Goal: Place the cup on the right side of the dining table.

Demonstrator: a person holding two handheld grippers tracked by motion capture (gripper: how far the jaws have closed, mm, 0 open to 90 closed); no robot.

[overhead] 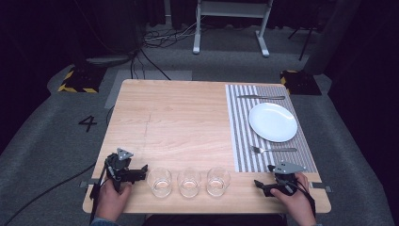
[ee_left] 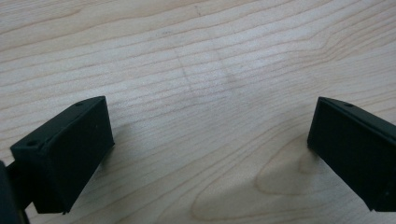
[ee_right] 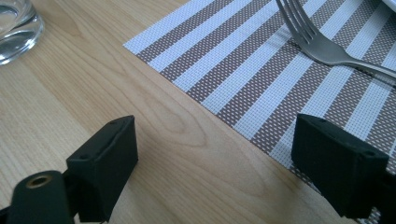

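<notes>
Three clear glasses stand in a row near the table's front edge: left glass, middle glass, right glass. On the striped placemat at the right lie a white plate, a knife beyond it and a fork in front of it. My left gripper rests just left of the left glass, open, nothing between its jaws. My right gripper sits right of the glasses, open and empty over the placemat's near corner. The fork's tines and one glass lie ahead of it.
The wooden table has a wide bare area left of the placemat. Beyond the table stand a white metal frame, floor cables and yellow-black striped blocks. A cable trails from the left gripper off the table's left edge.
</notes>
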